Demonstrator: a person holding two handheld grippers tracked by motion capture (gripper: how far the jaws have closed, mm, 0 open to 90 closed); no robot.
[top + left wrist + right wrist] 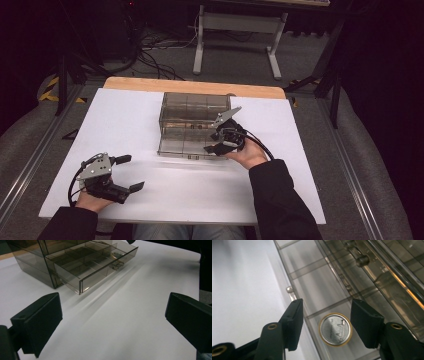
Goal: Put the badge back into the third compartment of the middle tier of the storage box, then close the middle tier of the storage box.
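My right gripper (221,141) is over the pulled-out bottom drawer (186,145) of the smoky clear drawer cabinet (195,107), at the drawer's right end as I see it from the high view. In the right gripper view its two black jaws stand about half open, one on each side of a small round tin (335,329) with a gold rim and a silvery top. The tin lies flat on the drawer floor, in a compartment beside a thin divider. I see a gap between each pad and the tin, so nothing is gripped. One jaw hangs over the drawer's front wall, close to the little knob (289,289) on that wall; the other is above the drawer's inside.

My left gripper (118,174) sits low near the front left corner of the white worktop (140,200), well apart from the cabinet. Its jaws are spread wide and hold nothing; in the left gripper view there is just bare white surface between them, with the cabinet and its open drawer (95,267) farther off. From that view I can make out the tin (117,255) as a pale disc in the end compartment of the drawer, near the small knob on the front.

The cabinet stands at the middle of the worktop's far half, with the drawer drawn out toward me.
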